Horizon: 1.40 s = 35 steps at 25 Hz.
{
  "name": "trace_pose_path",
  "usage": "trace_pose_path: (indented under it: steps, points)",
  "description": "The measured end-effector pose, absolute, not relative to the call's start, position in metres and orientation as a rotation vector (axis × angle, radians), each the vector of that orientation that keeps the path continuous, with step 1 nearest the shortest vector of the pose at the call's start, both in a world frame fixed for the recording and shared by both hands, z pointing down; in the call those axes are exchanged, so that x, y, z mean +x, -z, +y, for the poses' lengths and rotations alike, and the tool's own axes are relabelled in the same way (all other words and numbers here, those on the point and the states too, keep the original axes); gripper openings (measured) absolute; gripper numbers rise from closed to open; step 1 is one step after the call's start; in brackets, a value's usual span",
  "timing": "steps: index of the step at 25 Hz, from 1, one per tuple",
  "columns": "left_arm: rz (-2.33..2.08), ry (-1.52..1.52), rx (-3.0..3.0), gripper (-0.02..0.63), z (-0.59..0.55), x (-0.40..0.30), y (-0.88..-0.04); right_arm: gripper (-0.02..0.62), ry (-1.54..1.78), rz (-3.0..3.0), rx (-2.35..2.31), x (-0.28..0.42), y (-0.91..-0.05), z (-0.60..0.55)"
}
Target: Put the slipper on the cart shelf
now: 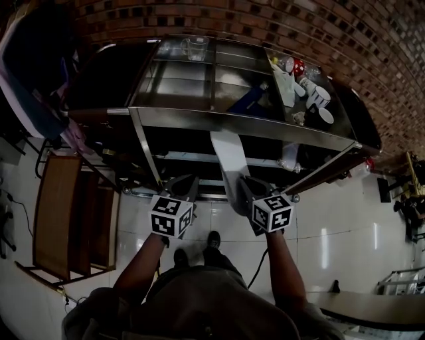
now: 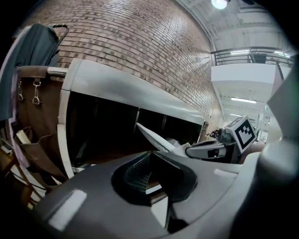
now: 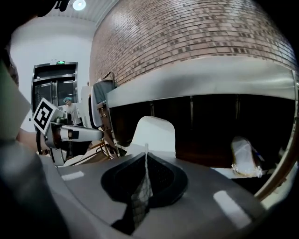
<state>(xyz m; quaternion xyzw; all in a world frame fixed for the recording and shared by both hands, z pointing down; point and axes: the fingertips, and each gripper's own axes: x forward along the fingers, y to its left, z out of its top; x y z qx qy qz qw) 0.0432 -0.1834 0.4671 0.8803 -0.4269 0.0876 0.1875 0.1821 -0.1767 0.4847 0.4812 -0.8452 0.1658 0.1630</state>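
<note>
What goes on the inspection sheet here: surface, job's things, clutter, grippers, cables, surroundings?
Surface: steel cart; its lower shelves are dark.
Job's things: white slipper held out toward the cart, not yet set on a shelf.
Clutter: glass jug and cups on the cart top; wrapped item on a lower shelf.
Grippers: right gripper shut on the slipper's edge; left gripper open, empty.
Cables: dark cable on the floor by the feet.
Surroundings: brick wall, tiled floor, wooden frame at left.
</note>
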Motion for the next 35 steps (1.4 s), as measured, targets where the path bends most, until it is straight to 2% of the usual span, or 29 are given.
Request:
trace_pose_path:
  steps: [15, 22, 29, 32, 35]
  points:
    - [-1.21, -0.331, 2.44, 0.008, -0.26, 0.135, -0.492, 0.009, -0.584, -2.311, 1.594, 0.305, -0.538, -0.312]
    - [-1.209, -0.386, 2.4, 0.008, -0.265, 0.143, -0.505, 0.009, -0.652, -2.284, 1.707, 0.319, -0.562, -0.35]
    - [-1.245, -0.416, 2.367, 0.008, -0.262, 0.118, -0.51, 0.018, -0.605, -2.274, 1.729, 0.313, -0.569, -0.362]
    - [-1.247, -0.408, 2.363, 0.008, -0.261, 0.111, -0.51, 0.1, -0.578, -2.324, 1.712, 0.306, -0.556, -0.362]
    - [-1.233, -0.387, 2.374, 0.008, -0.258, 0.112, -0.506, 0.108, -0.544, -2.328, 1.712, 0.303, -0.543, -0.352]
